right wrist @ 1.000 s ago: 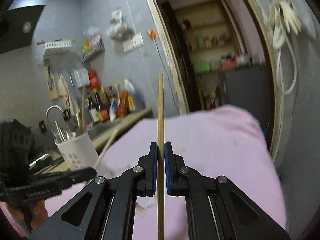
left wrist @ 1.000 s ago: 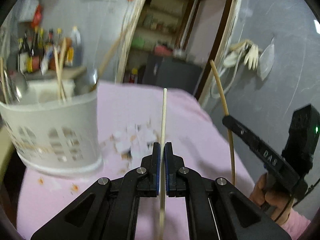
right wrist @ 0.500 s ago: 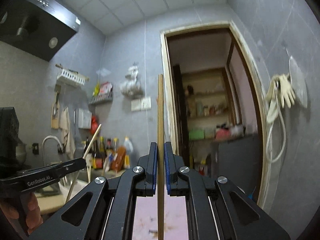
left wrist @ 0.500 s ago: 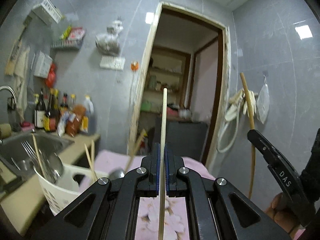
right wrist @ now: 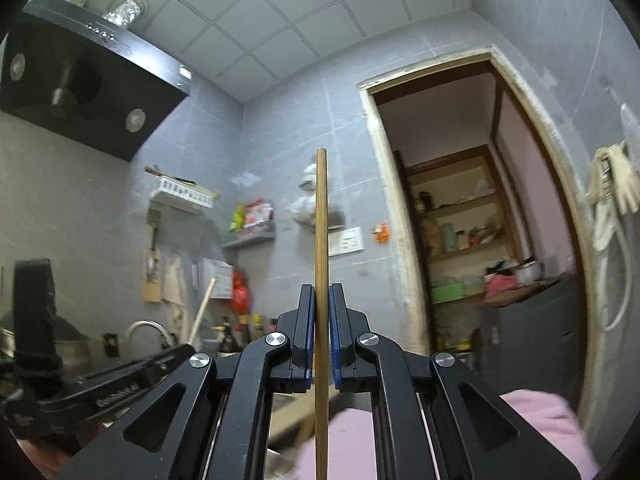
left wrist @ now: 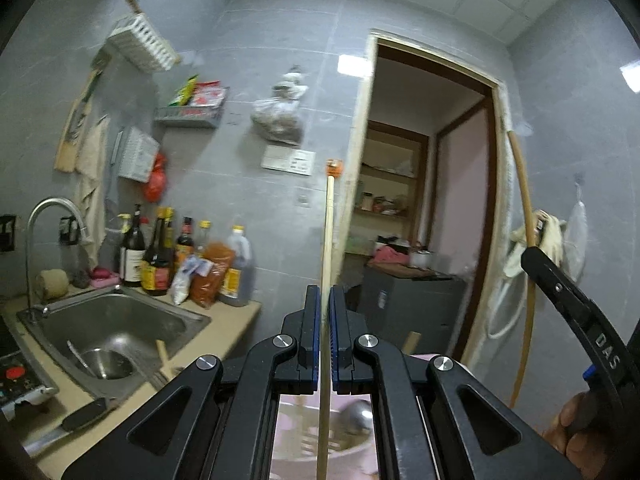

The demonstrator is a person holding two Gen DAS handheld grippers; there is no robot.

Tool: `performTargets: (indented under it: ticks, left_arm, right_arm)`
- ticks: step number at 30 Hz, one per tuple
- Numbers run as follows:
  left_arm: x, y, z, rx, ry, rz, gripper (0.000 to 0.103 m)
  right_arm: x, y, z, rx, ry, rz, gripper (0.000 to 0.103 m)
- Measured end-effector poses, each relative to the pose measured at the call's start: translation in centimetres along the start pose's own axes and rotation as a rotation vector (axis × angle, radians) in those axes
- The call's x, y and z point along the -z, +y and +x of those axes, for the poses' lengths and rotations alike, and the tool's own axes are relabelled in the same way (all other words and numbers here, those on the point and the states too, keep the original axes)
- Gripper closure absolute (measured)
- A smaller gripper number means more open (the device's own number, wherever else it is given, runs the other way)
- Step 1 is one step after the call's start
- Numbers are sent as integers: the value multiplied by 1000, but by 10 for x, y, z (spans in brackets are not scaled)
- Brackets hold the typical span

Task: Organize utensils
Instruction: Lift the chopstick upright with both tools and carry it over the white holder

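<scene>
Kitchen behind; each tool (left wrist: 324, 312) (right wrist: 322, 308) clamps a chopstick (left wrist: 327, 240) (right wrist: 321, 220).

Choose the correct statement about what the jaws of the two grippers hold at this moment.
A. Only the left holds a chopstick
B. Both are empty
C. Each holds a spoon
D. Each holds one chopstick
D: the left gripper clamps a pale chopstick, the right gripper a darker chopstick.

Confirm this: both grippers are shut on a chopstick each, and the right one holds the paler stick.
Not quite. Both are shut on a chopstick, but the left gripper holds the paler chopstick, as the left wrist view shows; the right gripper holds the darker chopstick.
</scene>
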State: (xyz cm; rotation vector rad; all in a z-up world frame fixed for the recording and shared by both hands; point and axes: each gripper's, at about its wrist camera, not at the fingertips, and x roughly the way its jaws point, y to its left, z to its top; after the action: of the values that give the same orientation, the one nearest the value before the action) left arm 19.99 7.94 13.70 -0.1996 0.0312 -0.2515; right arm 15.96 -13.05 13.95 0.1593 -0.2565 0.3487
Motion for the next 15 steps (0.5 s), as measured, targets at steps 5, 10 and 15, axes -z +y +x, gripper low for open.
performTargets:
  ticks: [5, 10, 15]
  left_arm:
    - [-3, 41, 9, -25, 0, -84, 101]
    - [-1, 77, 16, -34, -14, -193, 101]
    - [6, 89, 24, -68, -37, -206, 101]
  right_arm:
    - [13, 21, 26, -78, -2, 42, 98]
    - [26, 30, 44, -162, -16, 74, 98]
    - [40, 28, 61, -175, 19, 101, 98]
